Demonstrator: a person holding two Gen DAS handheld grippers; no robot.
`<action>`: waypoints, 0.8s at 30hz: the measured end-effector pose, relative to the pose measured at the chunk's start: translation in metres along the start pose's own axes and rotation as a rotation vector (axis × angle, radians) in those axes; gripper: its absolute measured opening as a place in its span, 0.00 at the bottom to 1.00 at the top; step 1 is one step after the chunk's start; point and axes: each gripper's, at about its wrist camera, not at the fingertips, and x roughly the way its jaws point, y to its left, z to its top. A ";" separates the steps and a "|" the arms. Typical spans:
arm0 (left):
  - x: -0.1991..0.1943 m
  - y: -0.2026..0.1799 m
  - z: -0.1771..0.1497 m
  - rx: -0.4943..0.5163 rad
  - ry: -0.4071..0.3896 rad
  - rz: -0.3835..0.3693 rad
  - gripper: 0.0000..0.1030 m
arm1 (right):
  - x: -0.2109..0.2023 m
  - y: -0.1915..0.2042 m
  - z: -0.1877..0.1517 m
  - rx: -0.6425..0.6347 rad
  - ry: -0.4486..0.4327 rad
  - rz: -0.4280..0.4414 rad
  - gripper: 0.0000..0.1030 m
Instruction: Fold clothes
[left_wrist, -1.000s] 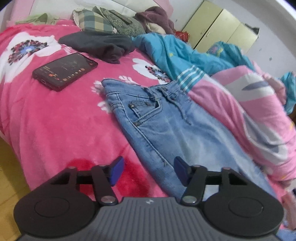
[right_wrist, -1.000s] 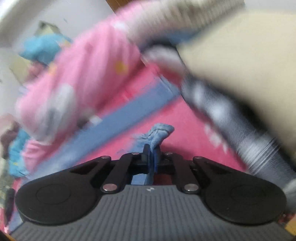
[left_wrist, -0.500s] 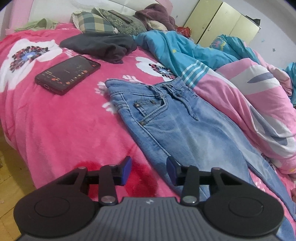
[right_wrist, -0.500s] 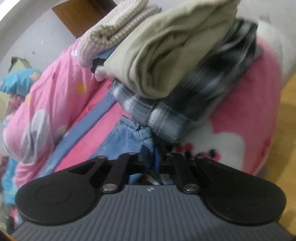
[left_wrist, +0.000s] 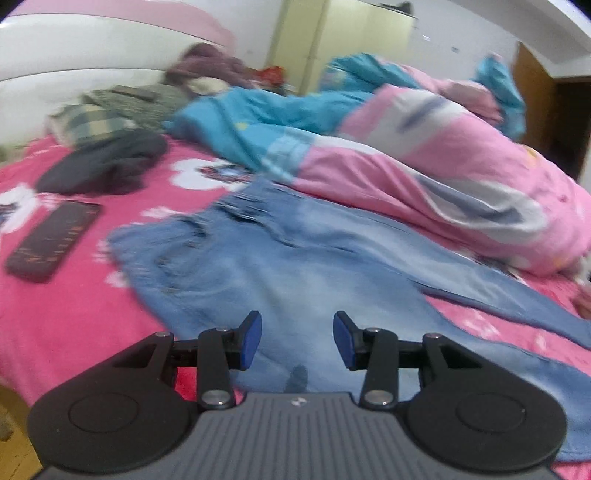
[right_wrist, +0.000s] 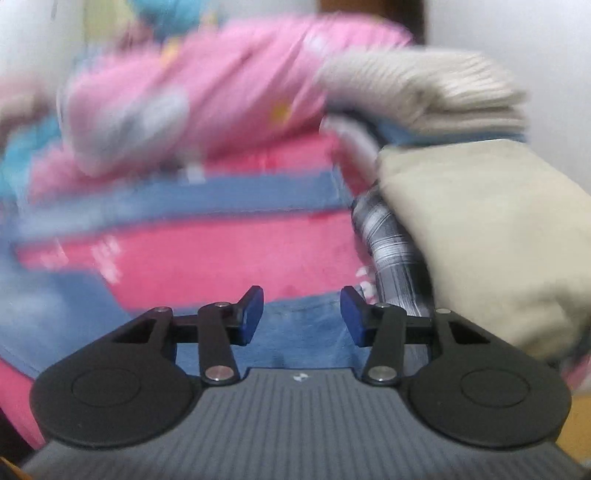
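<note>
Pink bedspread (left_wrist: 66, 314): jeans (left_wrist: 295, 266) flat, waistband upper-left, legs lower-right; both hand-held grippers spread.

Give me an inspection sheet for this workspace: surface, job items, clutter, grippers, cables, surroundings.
Surface: bed with a bright pink floral blanket, bare at the near left.
Job's things: light blue denim jeans spread flat, waistband far left, legs running right; stack of folded clothes, beige on top, at the right.
Clutter: black smartphone left of the jeans; dark grey crumpled garment beyond it; pink and blue bunched quilt; checked pillows by the headboard.
Grippers: left gripper open above the jeans, empty; right gripper open, empty, denim below it.
Cables: nothing seen.
Surroundings: pale yellow wardrobe, white wall; right view is motion-blurred.
</note>
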 end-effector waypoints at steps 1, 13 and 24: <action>0.003 -0.007 -0.002 0.019 0.008 -0.015 0.42 | 0.010 0.000 0.007 -0.063 0.040 0.025 0.44; 0.031 -0.034 -0.017 0.145 0.068 -0.041 0.42 | 0.112 -0.005 0.067 -0.570 0.581 0.300 0.81; 0.033 -0.033 -0.019 0.117 0.070 -0.034 0.42 | 0.109 0.005 0.062 -0.532 0.577 0.260 0.15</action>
